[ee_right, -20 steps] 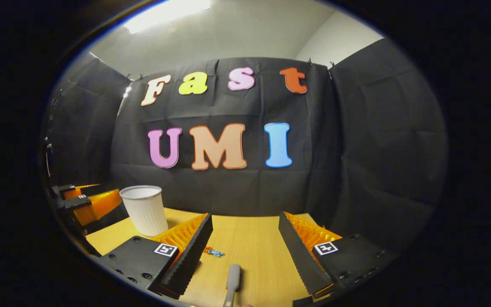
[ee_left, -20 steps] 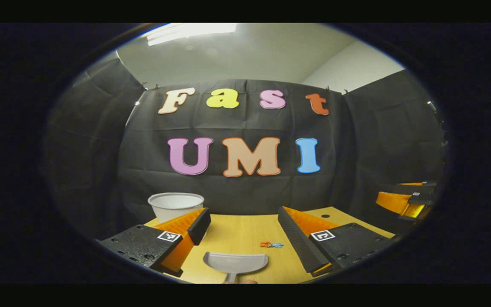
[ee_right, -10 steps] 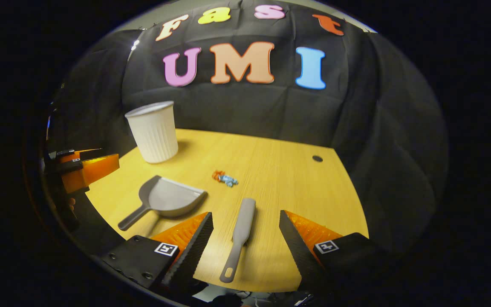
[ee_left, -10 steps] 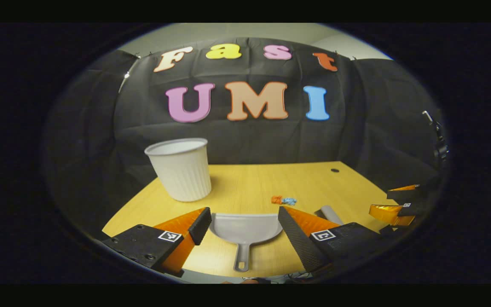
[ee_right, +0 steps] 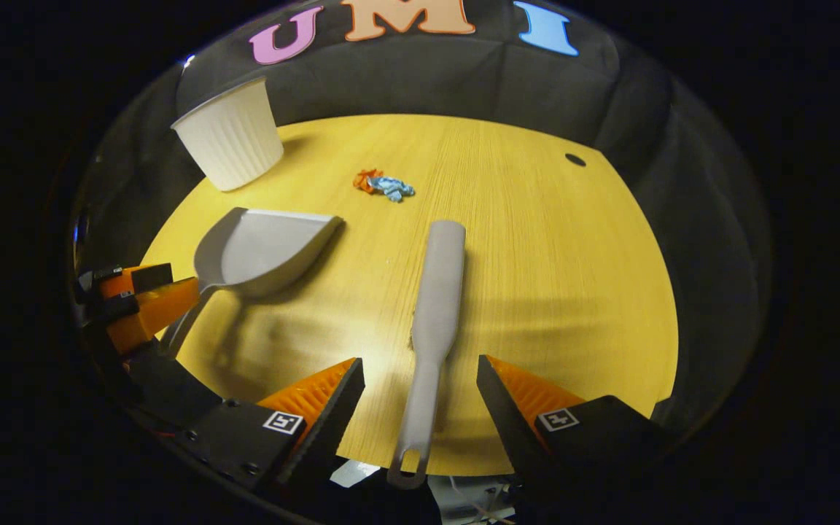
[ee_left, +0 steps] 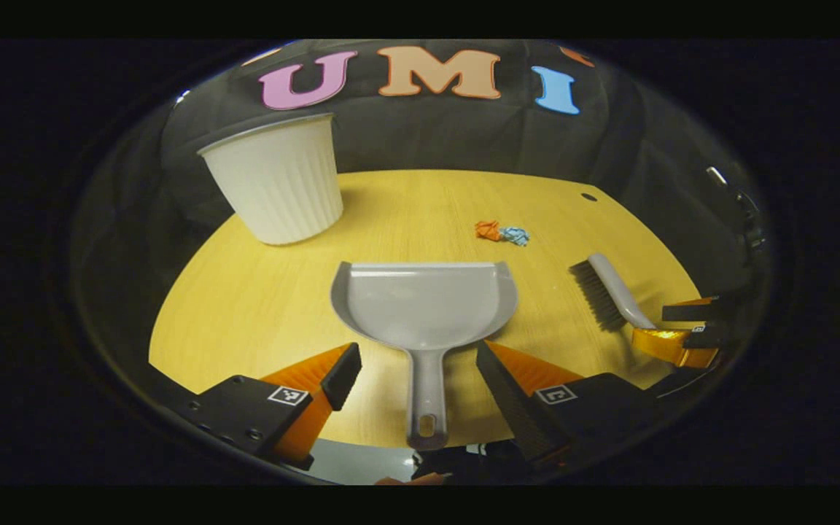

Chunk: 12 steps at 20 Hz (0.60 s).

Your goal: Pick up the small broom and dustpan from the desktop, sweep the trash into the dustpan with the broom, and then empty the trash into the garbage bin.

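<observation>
Grey plastic dustpan [ee_left: 426, 302] lying flat on the yellow wooden tabletop [ee_left: 405, 204], open mouth facing the far wall, handle with a hanging hole reaching to the near edge. Small grey broom [ee_right: 434, 306] lying flat to its right, apart from it, dark bristles turned toward the dustpan, slim handle with an end loop reaching just past the near edge. Trash [ee_right: 383, 184]: one orange and one blue crumpled scrap, touching, farther out, between the two tools. White ribbed garbage bin [ee_left: 274, 182] standing upright at the far left corner, well apart from the trash.
</observation>
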Motion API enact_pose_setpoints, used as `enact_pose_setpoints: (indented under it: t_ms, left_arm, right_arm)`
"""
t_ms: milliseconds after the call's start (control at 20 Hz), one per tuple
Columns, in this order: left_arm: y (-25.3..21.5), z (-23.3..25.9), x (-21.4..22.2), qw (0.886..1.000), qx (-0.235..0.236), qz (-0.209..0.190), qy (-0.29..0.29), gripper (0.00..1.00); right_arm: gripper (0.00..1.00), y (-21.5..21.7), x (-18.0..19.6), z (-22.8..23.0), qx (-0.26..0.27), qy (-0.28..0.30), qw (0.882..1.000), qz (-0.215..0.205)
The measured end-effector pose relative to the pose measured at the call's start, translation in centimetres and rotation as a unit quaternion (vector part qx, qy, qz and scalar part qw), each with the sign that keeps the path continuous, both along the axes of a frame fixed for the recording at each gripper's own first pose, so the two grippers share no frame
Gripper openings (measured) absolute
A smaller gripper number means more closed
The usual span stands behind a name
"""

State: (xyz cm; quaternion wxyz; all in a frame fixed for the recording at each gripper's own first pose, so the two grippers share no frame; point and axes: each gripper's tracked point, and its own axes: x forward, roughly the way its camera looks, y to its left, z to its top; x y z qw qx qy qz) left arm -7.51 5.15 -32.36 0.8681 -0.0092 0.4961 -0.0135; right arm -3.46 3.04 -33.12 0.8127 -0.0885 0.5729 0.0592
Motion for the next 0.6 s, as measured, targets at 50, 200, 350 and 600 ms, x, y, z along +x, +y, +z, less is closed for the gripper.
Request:
enact_pose_setpoints:
  t_ms: [50,200,350,600]
  left_arm:
    - [0.1,-0.6,-0.1,1.0,0.0,0.0,0.014,0.98]
    - [-0.1,-2.5,-0.4,0.999,0.002,-0.001,0.049,0.96]
    - [-0.7,-3.8,-1.0,0.997,-0.002,-0.001,0.074,0.96]
    - [-1.3,-5.5,-2.4,0.993,-0.015,-0.001,0.117,0.73]
  right_arm:
    - [1.0,-0.2,0.1,-0.2,-0.006,0.01,1.0,0.001]
    - [0.91,-0.2,0.3,-1.5,-0.01,0.035,0.999,0.01]
    - [0.79,-0.2,0.4,-2.2,-0.021,0.051,0.998,0.02]
    - [0.41,-1.0,0.3,-3.0,-0.044,0.068,0.996,0.026]
